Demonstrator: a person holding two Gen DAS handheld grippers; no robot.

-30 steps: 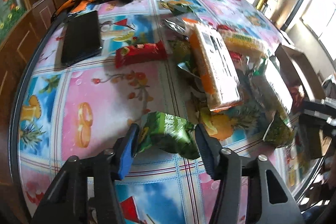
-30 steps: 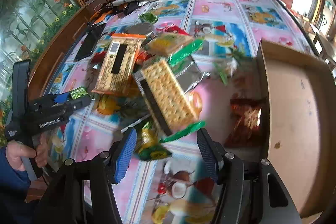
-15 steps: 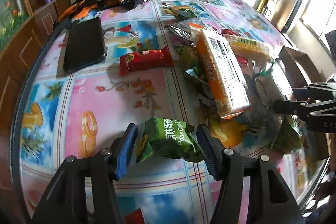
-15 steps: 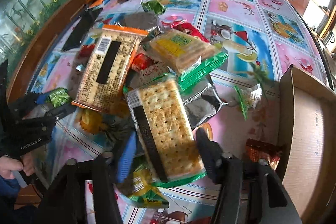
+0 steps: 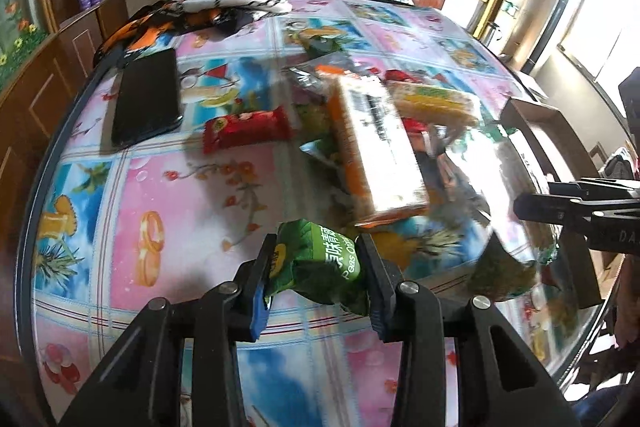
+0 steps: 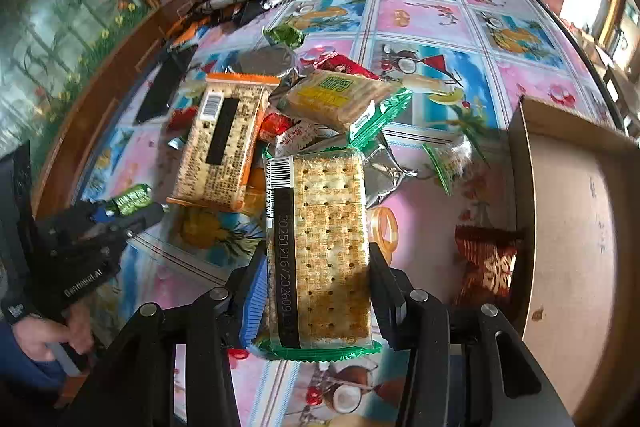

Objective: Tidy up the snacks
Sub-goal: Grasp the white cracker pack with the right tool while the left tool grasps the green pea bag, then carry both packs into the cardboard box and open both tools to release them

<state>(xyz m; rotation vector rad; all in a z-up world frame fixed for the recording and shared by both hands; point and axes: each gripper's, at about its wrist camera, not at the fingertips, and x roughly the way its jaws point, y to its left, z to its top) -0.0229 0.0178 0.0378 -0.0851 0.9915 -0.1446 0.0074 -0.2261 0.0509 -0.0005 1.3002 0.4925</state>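
A crumpled green pea snack packet point(image 5: 332, 255) sits between the fingers of my left gripper point(image 5: 316, 247), whose jaws are closing and press on it just above the flowered tablecloth. My right gripper point(image 6: 318, 259) is closing too, its pads against the long sides of a clear green-edged cracker pack point(image 6: 328, 219). In the right wrist view the left gripper point(image 6: 100, 223) shows at the left with the green packet point(image 6: 130, 199). The right gripper's body point(image 5: 580, 203) shows at the right edge of the left wrist view.
Snacks are heaped mid-table: an orange cracker pack point(image 6: 224, 147), a yellow-green pack point(image 6: 340, 99), a red packet point(image 5: 246, 129). A cardboard box point(image 6: 568, 207) stands at the right with a dark red packet point(image 6: 486, 263) beside it. A black phone point(image 5: 146, 103) lies left.
The left jaws narrowed onto the green packet and squeezed it. The right gripper moved forward over the cracker pack and its jaws narrowed against the pack's sides.
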